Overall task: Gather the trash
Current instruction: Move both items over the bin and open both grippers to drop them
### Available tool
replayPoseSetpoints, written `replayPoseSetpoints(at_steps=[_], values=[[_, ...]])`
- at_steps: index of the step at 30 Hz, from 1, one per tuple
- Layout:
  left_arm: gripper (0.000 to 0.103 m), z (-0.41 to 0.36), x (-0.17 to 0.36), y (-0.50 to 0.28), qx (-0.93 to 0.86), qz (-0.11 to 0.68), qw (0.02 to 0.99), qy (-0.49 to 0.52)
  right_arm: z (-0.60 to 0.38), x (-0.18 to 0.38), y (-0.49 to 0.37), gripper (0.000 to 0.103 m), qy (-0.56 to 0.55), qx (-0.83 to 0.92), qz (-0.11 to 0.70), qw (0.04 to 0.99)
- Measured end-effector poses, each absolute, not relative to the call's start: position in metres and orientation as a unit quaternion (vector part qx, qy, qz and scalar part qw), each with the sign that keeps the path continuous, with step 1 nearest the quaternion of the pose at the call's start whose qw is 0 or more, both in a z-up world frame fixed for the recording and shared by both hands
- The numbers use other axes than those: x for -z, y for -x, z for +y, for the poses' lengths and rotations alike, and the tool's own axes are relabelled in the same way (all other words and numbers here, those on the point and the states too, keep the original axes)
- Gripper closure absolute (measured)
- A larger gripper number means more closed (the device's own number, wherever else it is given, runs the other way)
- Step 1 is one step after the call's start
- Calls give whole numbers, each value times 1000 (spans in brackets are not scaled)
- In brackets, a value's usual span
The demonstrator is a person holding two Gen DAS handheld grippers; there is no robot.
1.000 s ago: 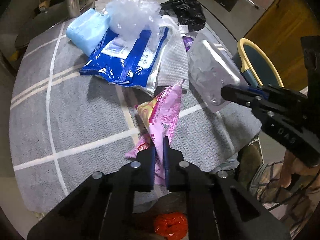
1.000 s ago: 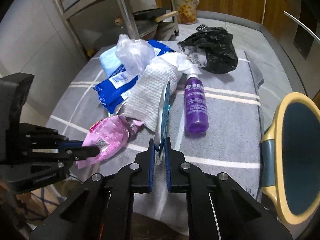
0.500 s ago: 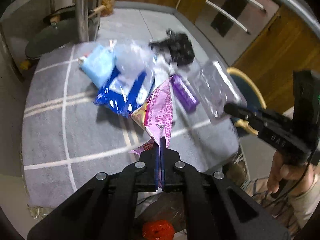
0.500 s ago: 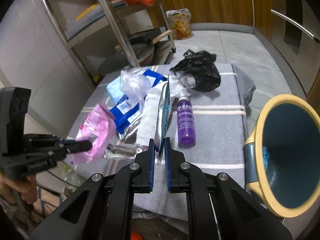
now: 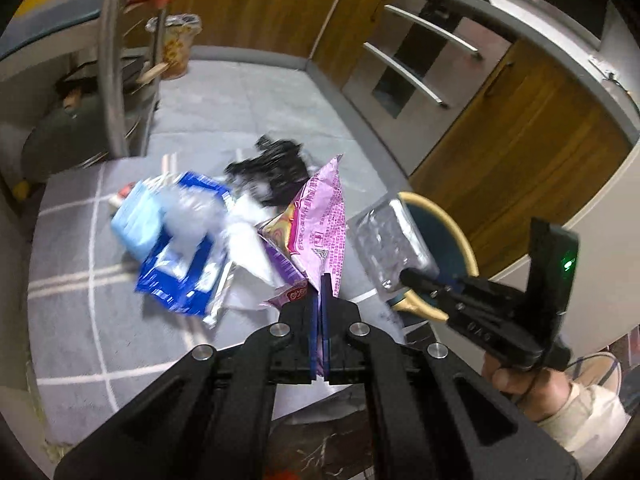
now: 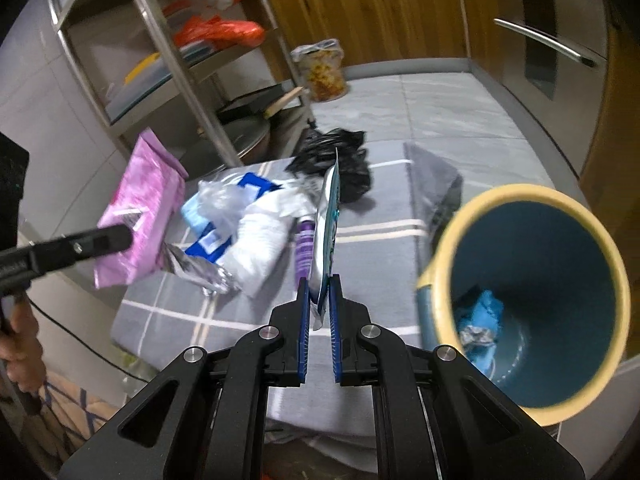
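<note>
- Left gripper (image 5: 320,280): fingers closed on the lower edge of a pink wrapper (image 5: 320,216), held upright above the tabletop (image 5: 80,320).
- Right gripper (image 6: 319,280): fingers narrow, pinching a silver packet (image 6: 326,224) seen edge-on; in the left view the same packet (image 5: 390,242) faces the camera in front of the bin.
- Bin (image 6: 592,216): blue inside with a yellow rim, just right of the right gripper; crumpled blue and silver scraps lie at its bottom.
- Tabletop clutter: blue package (image 5: 180,268), black bag (image 6: 340,160), purple bottle (image 6: 304,248), white cloth (image 6: 260,240), clear plastic (image 6: 222,202).
- The held packet hides part of the bottle and bag.
- The left view is motion-blurred, so labels are unreadable.
- Metal shelf (image 6: 192,80) stands behind.
</note>
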State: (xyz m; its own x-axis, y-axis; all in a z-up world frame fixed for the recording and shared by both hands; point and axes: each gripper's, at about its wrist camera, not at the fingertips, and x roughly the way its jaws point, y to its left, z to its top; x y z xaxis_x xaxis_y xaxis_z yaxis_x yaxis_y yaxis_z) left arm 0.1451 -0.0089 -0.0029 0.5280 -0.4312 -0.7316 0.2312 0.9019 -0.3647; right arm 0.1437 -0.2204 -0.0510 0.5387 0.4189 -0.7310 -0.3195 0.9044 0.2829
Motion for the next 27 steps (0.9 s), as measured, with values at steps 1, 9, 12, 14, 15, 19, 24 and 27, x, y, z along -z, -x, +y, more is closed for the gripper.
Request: replayPoseSetpoints(at_steps=[1, 9, 12, 14, 15, 19, 24, 27], values=[[102, -14, -2, -146, 195, 443, 868, 111, -226, 50, -142, 93, -60, -207, 430, 877], [102, -53, -22, -154, 232, 427, 867, 108, -267, 42, -140, 93, -89, -185, 414, 887], [102, -66, -26, -158, 249, 424, 863, 114, -281, 41, -140, 93, -98, -175, 410, 890], [102, -76, -27, -161, 260, 422, 860, 119, -288, 42, -137, 93, -103, -167, 408, 892], [102, -81, -27, -163, 265, 421, 859, 122, -291, 42, -136, 93, -105, -163, 407, 892], [102, -101, -26, -172, 279, 420, 854, 131, -306, 47, -134, 93, -110, -145, 411, 893], [102, -131, -16, -185, 289, 428, 847, 125, -327, 57, -134, 93, -122, -117, 424, 890], [102, -153, -4, -193, 289, 439, 844, 109, -338, 62, -132, 93, -125, -103, 431, 888]])
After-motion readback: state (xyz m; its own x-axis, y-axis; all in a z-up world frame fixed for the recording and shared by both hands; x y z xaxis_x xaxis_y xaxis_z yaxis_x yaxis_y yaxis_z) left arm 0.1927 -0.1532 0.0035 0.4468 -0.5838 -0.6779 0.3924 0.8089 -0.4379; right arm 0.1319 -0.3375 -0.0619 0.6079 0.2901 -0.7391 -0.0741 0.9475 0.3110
